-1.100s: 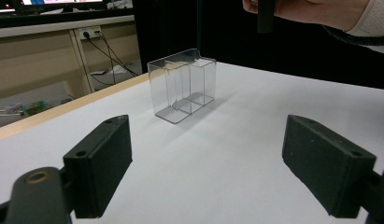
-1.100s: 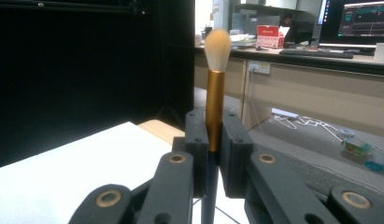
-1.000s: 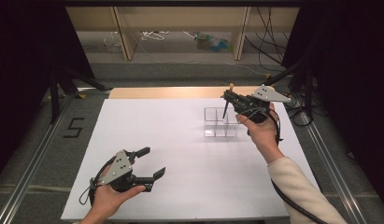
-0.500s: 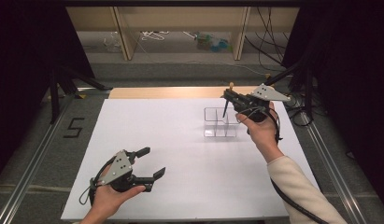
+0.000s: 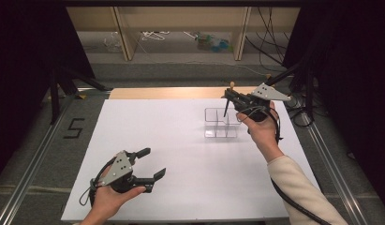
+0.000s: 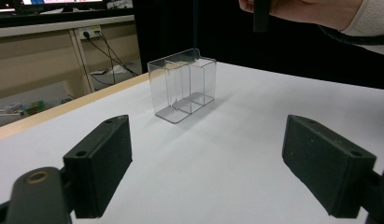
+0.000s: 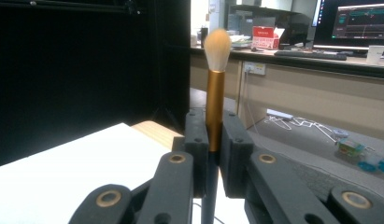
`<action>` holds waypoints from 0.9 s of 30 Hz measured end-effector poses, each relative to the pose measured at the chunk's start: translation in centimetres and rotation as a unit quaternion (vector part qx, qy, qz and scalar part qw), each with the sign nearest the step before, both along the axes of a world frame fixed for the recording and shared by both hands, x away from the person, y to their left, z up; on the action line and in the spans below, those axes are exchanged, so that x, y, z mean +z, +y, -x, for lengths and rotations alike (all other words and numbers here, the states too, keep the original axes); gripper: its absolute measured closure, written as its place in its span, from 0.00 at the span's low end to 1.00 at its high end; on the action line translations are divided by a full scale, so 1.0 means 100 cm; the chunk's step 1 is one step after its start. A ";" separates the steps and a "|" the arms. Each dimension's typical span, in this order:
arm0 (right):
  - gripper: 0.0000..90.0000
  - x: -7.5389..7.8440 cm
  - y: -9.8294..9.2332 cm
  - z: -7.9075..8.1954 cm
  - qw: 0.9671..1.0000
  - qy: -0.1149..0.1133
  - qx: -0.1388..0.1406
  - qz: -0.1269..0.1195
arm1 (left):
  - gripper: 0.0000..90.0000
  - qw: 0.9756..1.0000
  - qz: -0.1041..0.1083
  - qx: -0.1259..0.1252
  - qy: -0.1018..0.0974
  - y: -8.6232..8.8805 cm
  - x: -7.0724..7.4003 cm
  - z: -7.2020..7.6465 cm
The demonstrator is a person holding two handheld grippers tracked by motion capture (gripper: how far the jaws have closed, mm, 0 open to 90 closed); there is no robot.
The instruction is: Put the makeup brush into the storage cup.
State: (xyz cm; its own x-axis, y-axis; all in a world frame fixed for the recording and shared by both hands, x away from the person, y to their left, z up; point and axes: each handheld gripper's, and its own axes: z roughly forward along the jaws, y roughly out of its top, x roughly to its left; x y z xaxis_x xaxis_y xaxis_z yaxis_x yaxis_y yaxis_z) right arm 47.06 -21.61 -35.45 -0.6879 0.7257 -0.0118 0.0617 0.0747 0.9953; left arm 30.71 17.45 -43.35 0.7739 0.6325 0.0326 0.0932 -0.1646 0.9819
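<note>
A makeup brush (image 7: 215, 93) with a gold ferrule and pale bristles stands upright, bristles up, and my right gripper (image 7: 213, 135) is shut on it. In the high view that gripper (image 5: 230, 97) is held above the table at the far right, and the brush's dark handle (image 5: 226, 107) points down over a clear compartmented box (image 5: 221, 123). The box (image 6: 182, 84) stands upright on the white table, with the dark handle tip (image 6: 261, 16) above and to its right. My left gripper (image 5: 153, 162) rests near the front left, open with nothing between its jaws (image 6: 213, 168).
The white table sheet (image 5: 181, 140) ends in a wooden strip (image 5: 166, 93) at the far edge. Behind it are low shelves with cables (image 5: 204, 40). A "5" marking (image 5: 73, 127) lies on the floor to the left. The person's right forearm (image 5: 293, 183) crosses the table's right front.
</note>
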 end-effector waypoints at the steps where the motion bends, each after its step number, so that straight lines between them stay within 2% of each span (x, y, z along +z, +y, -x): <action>1: 0.93 0.000 0.000 0.000 1.000 0.000 -0.001 0.001 | 0.17 1.000 -0.002 -0.001 -0.002 0.000 0.000 0.000; 2: 0.93 0.000 0.001 0.001 1.000 0.012 0.000 -0.002 | 0.17 1.000 -0.002 -0.001 -0.003 0.000 0.000 0.000; 3: 0.93 0.000 0.000 -0.001 1.000 0.002 0.000 -0.001 | 0.17 1.000 -0.002 -0.001 -0.003 0.000 0.000 0.000; 4: 0.93 0.000 0.000 0.000 1.000 0.008 -0.001 -0.001 | 0.17 1.000 -0.001 0.000 -0.001 0.000 0.000 0.000; 5: 0.93 0.000 0.000 -0.001 1.000 0.003 -0.001 0.000 | 0.17 1.000 0.005 0.005 0.005 0.000 0.000 0.001; 6: 0.93 -0.001 0.000 -0.002 1.000 -0.004 -0.002 0.002 | 0.17 1.000 0.003 0.003 0.002 0.000 0.000 0.000; 8: 0.93 -0.001 0.000 -0.002 1.000 0.003 -0.005 0.000 | 0.17 1.000 0.003 0.004 0.003 0.000 0.000 0.001; 11: 0.93 -0.001 0.000 -0.003 1.000 0.000 -0.006 0.000 | 0.17 1.000 0.002 0.003 0.002 0.000 0.000 0.000; 13: 0.93 -0.001 0.000 -0.002 1.000 0.008 -0.005 0.000 | 0.17 1.000 0.001 0.003 0.001 0.000 0.000 0.000; 15: 0.93 -0.002 0.000 -0.004 1.000 -0.004 -0.007 0.003 | 0.17 1.000 0.000 0.002 0.000 0.000 0.000 0.000; 16: 0.93 -0.001 -0.001 -0.004 1.000 -0.003 -0.005 0.005 | 0.17 1.000 0.003 0.003 0.002 0.000 0.000 0.000; 19: 0.93 -0.002 0.000 -0.004 1.000 0.012 -0.004 0.003 | 0.17 1.000 0.003 0.003 0.003 0.000 0.000 0.000; 21: 0.93 -0.002 0.000 -0.006 1.000 -0.002 -0.005 0.007 | 0.17 1.000 0.002 0.003 0.002 0.000 0.000 0.000; 22: 0.93 -0.002 0.000 -0.005 1.000 0.012 -0.005 0.004 | 0.17 1.000 0.003 0.003 0.003 0.000 0.000 0.000; 27: 0.93 -0.002 0.000 -0.006 1.000 0.009 -0.007 0.006 | 0.17 1.000 0.003 0.003 0.003 0.000 0.000 0.000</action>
State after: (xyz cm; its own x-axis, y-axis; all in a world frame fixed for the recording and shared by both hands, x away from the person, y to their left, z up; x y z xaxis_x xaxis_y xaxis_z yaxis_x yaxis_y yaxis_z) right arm 47.63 -21.57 -35.66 -0.6786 0.7345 -0.0088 0.0806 0.0863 0.9930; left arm 30.67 17.43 -43.37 0.7700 0.6376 0.0249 0.0997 -0.1587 0.9823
